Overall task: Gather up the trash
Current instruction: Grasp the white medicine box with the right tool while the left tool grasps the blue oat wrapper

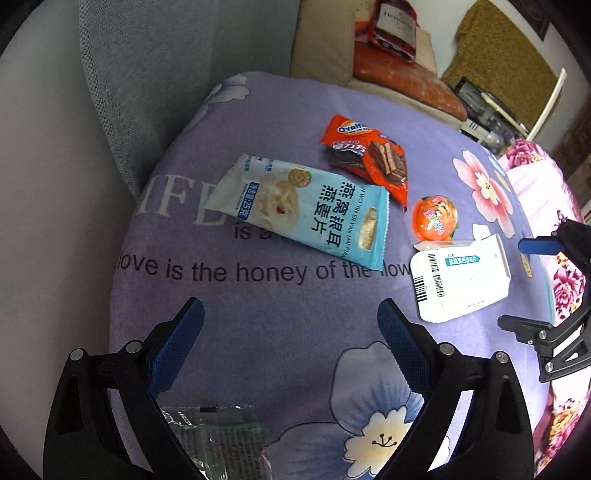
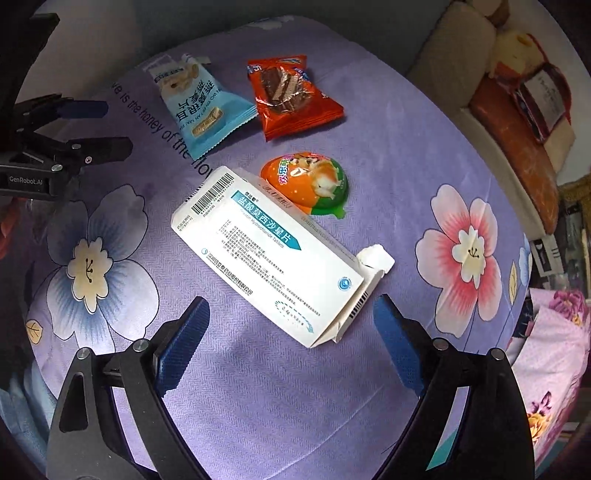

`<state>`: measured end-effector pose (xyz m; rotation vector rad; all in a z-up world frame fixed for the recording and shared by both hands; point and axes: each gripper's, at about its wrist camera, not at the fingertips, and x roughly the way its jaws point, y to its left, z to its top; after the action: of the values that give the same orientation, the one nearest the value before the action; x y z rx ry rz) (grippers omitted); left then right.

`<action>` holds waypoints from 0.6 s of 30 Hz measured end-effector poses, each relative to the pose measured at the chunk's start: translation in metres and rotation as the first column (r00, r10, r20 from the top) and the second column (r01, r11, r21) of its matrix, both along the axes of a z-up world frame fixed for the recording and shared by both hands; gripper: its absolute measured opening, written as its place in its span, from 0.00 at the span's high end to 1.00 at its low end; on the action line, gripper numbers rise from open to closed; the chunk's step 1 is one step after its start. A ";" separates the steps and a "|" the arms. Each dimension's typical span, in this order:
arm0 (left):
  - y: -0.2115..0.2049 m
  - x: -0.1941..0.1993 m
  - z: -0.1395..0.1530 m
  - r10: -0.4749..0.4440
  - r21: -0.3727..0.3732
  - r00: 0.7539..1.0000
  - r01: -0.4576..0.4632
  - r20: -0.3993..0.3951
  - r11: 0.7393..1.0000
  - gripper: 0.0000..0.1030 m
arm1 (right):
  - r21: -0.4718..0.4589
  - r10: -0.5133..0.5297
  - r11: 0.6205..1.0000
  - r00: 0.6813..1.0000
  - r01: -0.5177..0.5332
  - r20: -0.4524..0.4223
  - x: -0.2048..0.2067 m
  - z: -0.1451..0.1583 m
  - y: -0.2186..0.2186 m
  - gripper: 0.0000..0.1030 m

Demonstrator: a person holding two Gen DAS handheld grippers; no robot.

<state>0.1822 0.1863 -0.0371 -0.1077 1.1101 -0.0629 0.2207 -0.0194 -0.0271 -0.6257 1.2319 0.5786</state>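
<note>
The right gripper hangs wide apart just above a white cardboard medicine box on the purple flowered cloth. An orange dome-shaped jelly cup touches the box's far side; a pale blue oat packet and an orange wafer wrapper lie beyond.

Ahead of the fingers spreads a lavender fabric cover printed with large flowers and dark lettering, draped over a rounded surface. A blue-petalled flower print lies between the fingers in the left wrist view; a pink one lies right of the fingers in the right wrist view. Far beyond the fingertips stands a pale grey woven upholstered panel, with a beige cushioned seat to its right carrying a rust-orange cushion and a red printed bag. Further right hangs an olive-yellow textured cloth. At the far right edge lies pink floral bedding. The light is soft and even.
</note>
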 end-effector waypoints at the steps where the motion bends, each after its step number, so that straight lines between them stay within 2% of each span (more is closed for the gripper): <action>1: 0.002 0.001 -0.001 0.003 0.001 1.000 -0.003 -0.003 1.000 0.08 | -0.008 0.016 1.000 1.000 -0.016 -0.007 0.002 -0.002 0.004 0.16; 9: 0.013 0.007 -0.007 0.033 -0.002 0.999 -0.033 -0.020 0.999 0.08 | -0.075 0.142 0.986 0.987 -0.148 -0.071 0.021 -0.026 0.028 0.16; 16: 0.016 0.011 -0.006 0.044 0.005 0.999 -0.044 -0.023 0.999 0.08 | -0.009 0.095 0.995 0.985 -0.097 -0.145 0.038 -0.037 0.025 0.16; 18: 0.017 0.014 -0.008 0.046 0.004 0.999 -0.046 -0.025 0.999 0.08 | 0.019 0.073 0.997 0.986 -0.071 -0.151 0.038 -0.035 0.021 0.23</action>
<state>0.1960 0.2037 -0.0448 -0.1311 1.1319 -0.0184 0.2583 0.0011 -0.0623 -0.6257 1.3504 0.7050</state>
